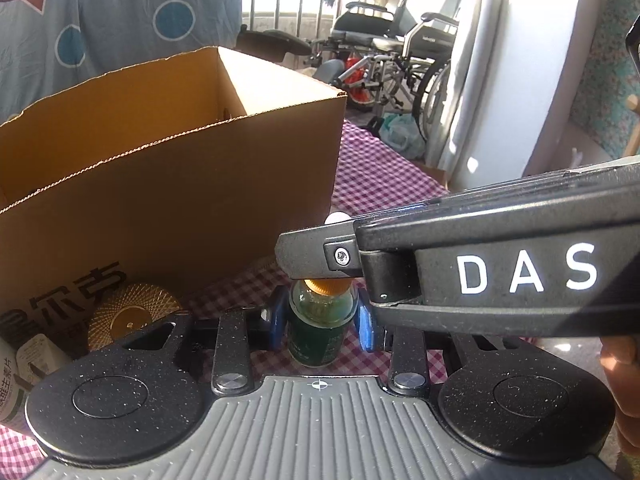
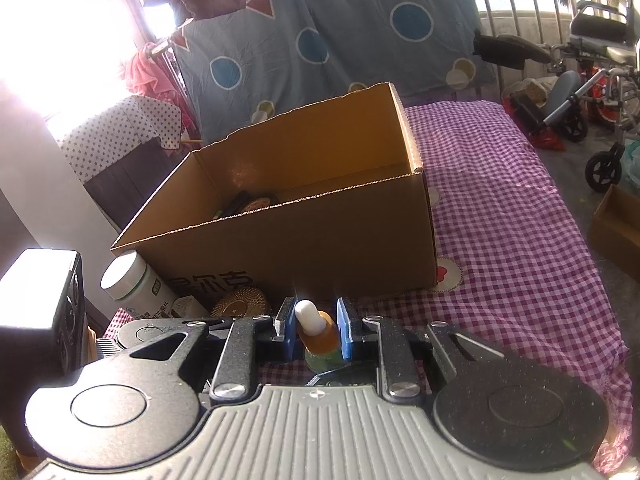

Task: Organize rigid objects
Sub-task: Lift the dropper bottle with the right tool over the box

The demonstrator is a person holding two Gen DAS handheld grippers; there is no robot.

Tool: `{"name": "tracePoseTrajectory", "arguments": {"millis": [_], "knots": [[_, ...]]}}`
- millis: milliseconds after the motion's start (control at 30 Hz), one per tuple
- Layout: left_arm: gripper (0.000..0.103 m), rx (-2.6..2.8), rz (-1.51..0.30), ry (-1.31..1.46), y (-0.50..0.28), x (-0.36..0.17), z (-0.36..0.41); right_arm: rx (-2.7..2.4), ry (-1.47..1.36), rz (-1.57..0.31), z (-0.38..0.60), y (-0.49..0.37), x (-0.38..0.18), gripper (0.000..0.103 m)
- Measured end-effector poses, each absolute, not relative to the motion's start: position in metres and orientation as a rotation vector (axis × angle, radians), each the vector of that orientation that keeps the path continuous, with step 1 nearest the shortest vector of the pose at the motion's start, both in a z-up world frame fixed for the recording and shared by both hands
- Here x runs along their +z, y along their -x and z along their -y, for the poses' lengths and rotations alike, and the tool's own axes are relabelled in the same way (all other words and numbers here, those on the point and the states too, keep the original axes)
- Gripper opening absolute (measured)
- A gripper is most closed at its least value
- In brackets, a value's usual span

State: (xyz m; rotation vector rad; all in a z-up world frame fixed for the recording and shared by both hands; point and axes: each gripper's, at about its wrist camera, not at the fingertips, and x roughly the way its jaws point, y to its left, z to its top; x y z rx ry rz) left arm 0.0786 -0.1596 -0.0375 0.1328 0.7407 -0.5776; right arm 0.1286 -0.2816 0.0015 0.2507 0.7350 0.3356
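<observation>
From the left wrist view, one small green glass bottle (image 1: 318, 326) stood upright on the purple checked cloth (image 1: 380, 168), just in front of one open cardboard box (image 1: 168, 168). The left claw (image 1: 321, 322) had a blue pad (image 1: 366, 324) on either side of the bottle's body, close against it, though contact was not certain. The right claw (image 1: 316, 256) reached in level from the right, over the bottle's orange collar. One gold patterned disc (image 1: 132, 312) and one white jar (image 1: 12, 392) lay by the box.

From the right wrist view, the right claw (image 2: 316, 330) was clamped on the bottle's dropper top (image 2: 310, 320), its two blue pads (image 2: 345, 332) against the collar. One box (image 2: 304, 216), one jar (image 2: 136, 284) and one disc (image 2: 240, 300) showed.
</observation>
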Motion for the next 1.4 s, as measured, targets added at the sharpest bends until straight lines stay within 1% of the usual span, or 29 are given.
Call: {"name": "tracePoseTrajectory", "arguments": {"millis": [300,500,667,867,1000,1133,1267,1400], "knots": [[0.033,-0.572,-0.736,-0.149,-0.079,-0.037,0.163,0.33,-0.244,-0.744,0.281,-0.134,-0.003,0.024],[0.032,-0.583,-0.726,-0.149,-0.072,-0.032,0.161,0.322,-0.227,-0.736,0.28,-0.128,0.004,0.024],[0.032,-0.582,-0.671,-0.143,-0.059,-0.011,0.155,0.33,-0.196,-0.692,0.272,-0.116,0.031,0.024],[0.031,-0.562,-0.575,-0.126,-0.057,0.036,0.128,0.387,-0.138,-0.607,0.248,-0.119,0.084,0.024],[0.031,-0.555,-0.57,-0.093,-0.087,0.068,0.105,0.449,-0.112,-0.591,0.231,-0.154,0.114,0.024],[0.031,-0.556,-0.644,-0.061,-0.138,0.083,0.094,0.482,-0.117,-0.645,0.222,-0.212,0.122,0.023],[0.032,-0.53,-0.759,-0.088,-0.196,0.069,0.098,0.501,-0.167,-0.737,0.221,-0.275,0.106,0.022],[0.032,-0.507,-0.881,-0.066,-0.241,0.047,0.099,0.513,-0.234,-0.833,0.226,-0.332,0.073,0.022]]}}
